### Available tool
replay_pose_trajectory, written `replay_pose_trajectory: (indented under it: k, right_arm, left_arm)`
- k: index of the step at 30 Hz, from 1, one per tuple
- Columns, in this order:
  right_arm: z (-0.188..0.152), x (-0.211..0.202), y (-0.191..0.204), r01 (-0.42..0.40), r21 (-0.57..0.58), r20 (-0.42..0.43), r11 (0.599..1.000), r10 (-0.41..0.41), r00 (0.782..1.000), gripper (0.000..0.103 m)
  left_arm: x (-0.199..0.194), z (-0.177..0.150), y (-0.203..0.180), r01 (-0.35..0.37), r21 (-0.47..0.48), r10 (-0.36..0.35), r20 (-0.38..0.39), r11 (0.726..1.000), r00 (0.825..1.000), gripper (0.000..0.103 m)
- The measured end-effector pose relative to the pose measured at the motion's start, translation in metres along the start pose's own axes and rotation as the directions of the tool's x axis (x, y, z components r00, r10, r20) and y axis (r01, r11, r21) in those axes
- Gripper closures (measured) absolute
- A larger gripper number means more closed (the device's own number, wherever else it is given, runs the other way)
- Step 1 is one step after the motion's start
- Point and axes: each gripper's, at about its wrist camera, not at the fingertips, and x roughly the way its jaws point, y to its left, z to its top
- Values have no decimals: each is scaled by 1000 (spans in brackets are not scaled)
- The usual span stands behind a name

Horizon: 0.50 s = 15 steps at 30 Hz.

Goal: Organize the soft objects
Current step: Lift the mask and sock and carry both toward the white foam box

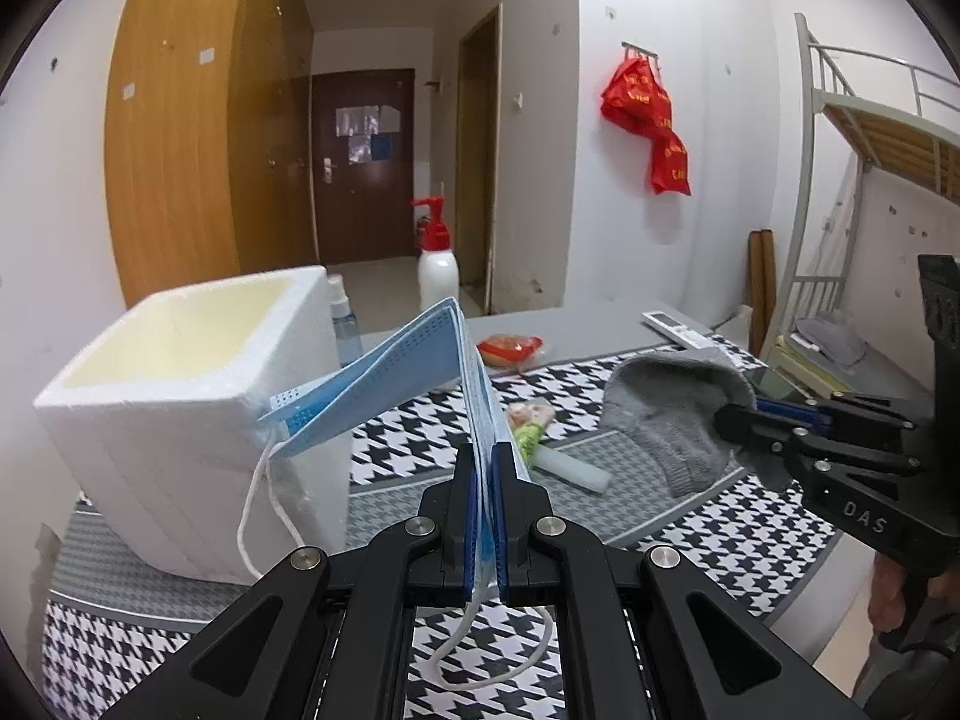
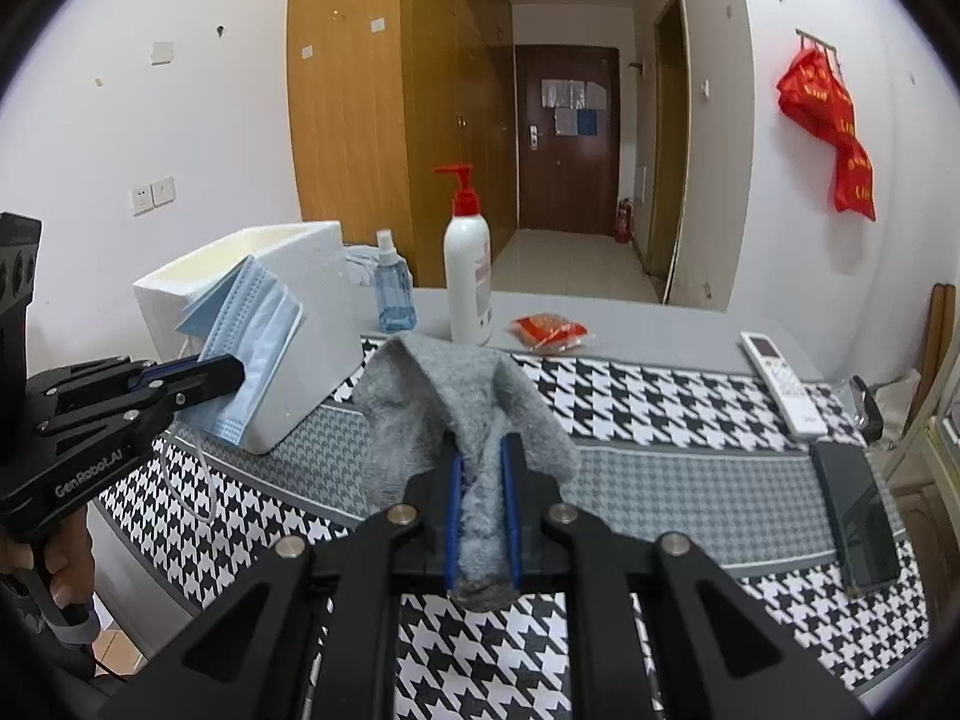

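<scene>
Beside the open white foam box (image 1: 180, 396) on the houndstooth tabletop (image 2: 660, 408), the left gripper (image 1: 480, 468) fingers clench 1 blue pleated face mask (image 1: 408, 360) near its rim, the right gripper (image 2: 483, 480) pinches 1 grey knitted sock (image 2: 444, 396) further off, both lifted, likely for dropping inside.
</scene>
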Motion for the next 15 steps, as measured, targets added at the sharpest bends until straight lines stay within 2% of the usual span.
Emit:
replay_pose_trajectory:
  k: [15]
  right_arm:
    - [26, -14, 7, 2, -42, 75, 999, 1, 997, 87]
  left_arm:
    - [-22, 29, 5, -52, 13, 51, 67, 999, 996, 98]
